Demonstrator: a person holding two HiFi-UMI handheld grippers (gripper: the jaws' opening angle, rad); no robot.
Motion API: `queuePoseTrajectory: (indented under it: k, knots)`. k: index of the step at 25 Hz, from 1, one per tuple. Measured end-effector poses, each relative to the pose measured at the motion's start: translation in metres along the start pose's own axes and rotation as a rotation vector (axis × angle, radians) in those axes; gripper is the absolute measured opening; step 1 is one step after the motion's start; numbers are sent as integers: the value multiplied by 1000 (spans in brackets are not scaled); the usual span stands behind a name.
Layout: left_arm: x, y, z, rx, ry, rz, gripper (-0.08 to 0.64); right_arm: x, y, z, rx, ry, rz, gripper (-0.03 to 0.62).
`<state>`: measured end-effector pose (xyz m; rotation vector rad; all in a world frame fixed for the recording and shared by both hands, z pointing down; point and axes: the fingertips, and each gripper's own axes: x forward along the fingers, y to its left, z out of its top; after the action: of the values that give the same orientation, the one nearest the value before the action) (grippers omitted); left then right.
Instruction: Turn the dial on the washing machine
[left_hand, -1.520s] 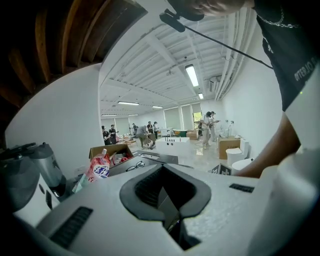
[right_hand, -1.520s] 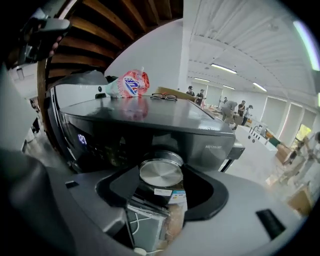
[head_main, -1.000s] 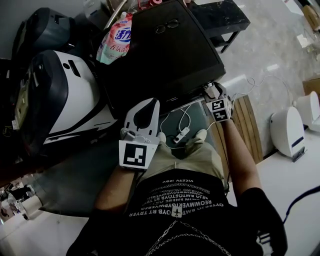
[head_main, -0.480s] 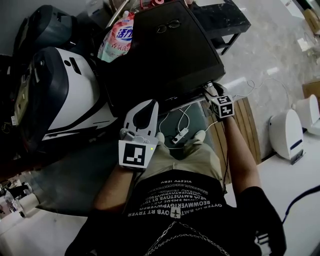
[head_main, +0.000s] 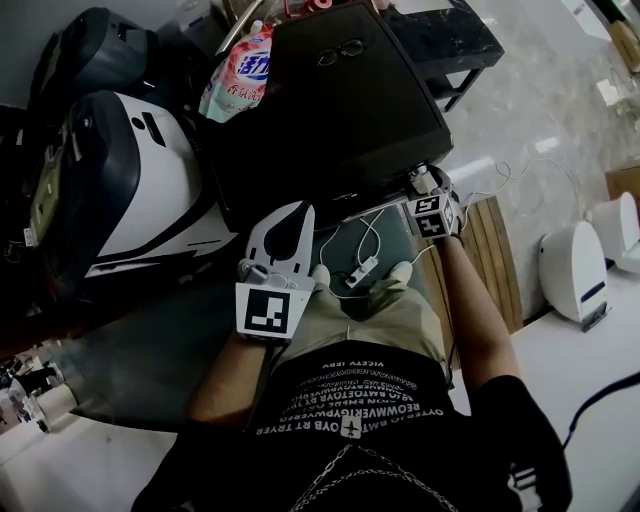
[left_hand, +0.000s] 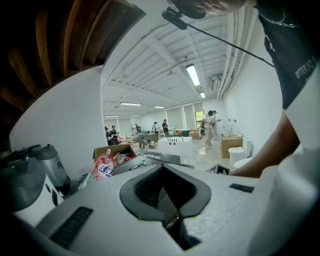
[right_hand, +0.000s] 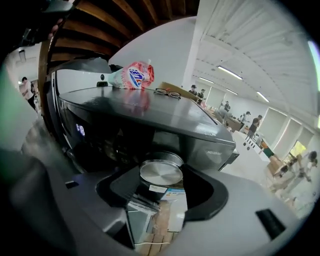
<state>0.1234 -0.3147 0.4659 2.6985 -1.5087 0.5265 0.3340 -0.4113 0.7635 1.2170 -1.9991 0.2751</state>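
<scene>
On the washing machine (head_main: 330, 120) front, right gripper (head_main: 422, 184) jaws clasp the partly covered dial (right_hand: 161, 172); left gripper (head_main: 300, 210) clenched empty.

Silver dial (right_hand: 161, 172) (on dark washing machine (right_hand: 150, 115))

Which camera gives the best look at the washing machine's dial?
The right gripper view: the silver dial sits large between the jaws of the right gripper. The head view hides it behind that gripper; the left gripper view misses it.

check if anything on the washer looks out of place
Glasses lie loose on the washing machine's lid, an odd spot; a detergent pouch leans at its back corner. Nothing looks spilled or damaged.
</scene>
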Motion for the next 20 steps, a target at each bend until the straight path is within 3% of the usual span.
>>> queuePoseTrajectory:
  k: [4, 11, 13, 17, 20]
  knots:
    - [-1, 0, -3, -7, 4, 2, 5, 2, -3, -2, 150, -25, 120, 270]
    - [2, -1, 2, -9, -6, -5, 5, 2, -3, -2, 218, -45, 205, 270]
    - [3, -2, 5, 0, -13, -8, 6, 0, -2, -1, 176, -36, 189, 270]
    - [1, -2, 13, -2, -32, -3, 5, -10, 0, 9, 28, -37, 61, 260]
    - [1, -2, 15, 6, -29, -7, 5, -4, 0, 7, -25, -2, 2, 262]
